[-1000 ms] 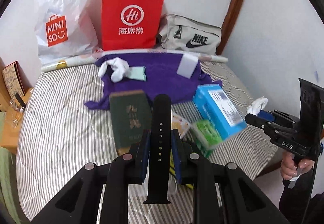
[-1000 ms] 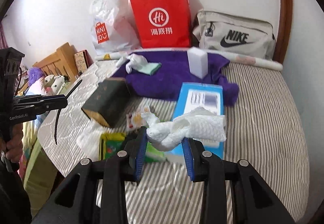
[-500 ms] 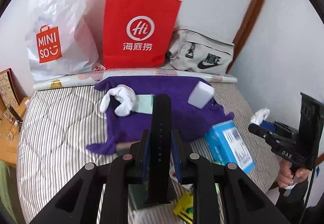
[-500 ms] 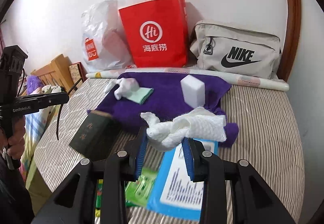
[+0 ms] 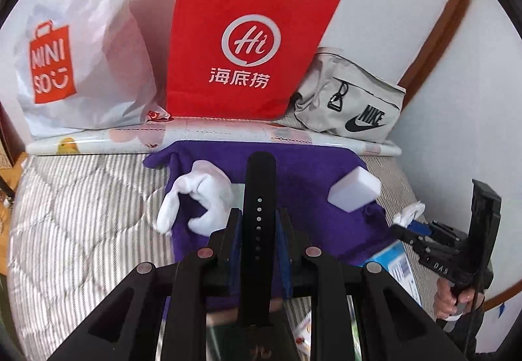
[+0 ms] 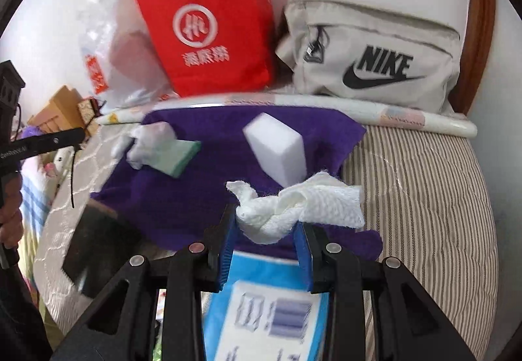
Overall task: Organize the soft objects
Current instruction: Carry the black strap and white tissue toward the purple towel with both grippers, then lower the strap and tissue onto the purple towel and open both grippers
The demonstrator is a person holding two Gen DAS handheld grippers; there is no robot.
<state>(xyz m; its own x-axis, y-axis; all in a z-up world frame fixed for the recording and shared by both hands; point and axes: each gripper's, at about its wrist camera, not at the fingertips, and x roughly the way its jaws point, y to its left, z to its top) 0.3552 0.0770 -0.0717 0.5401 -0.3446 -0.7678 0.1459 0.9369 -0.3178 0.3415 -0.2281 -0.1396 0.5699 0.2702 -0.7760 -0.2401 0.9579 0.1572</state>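
Note:
My left gripper (image 5: 258, 230) is shut on a black watch strap (image 5: 259, 198), held upright above the near edge of a purple towel (image 5: 303, 172). My right gripper (image 6: 266, 230) is shut on a crumpled white paper towel (image 6: 293, 204), held over the towel's (image 6: 202, 185) near edge. On the towel lie a white sock (image 5: 202, 198), a white sponge block (image 5: 354, 189) and a pale green cloth (image 6: 177, 158). In the right wrist view the sock (image 6: 150, 139) is beside the green cloth and the sponge (image 6: 277, 149) stands just beyond the paper towel.
A red paper bag (image 5: 248, 44), a white Miniso bag (image 5: 75, 57), a grey Nike pouch (image 5: 352, 106) and a rolled sheet (image 5: 212, 136) line the wall. A blue box (image 6: 270, 305) and a dark green book (image 6: 98, 250) lie on the striped bed (image 6: 424, 198) near me.
Both grippers have moved forward toward the purple towel with their loads still held. The book and blue box have slid down toward the frame bottoms.

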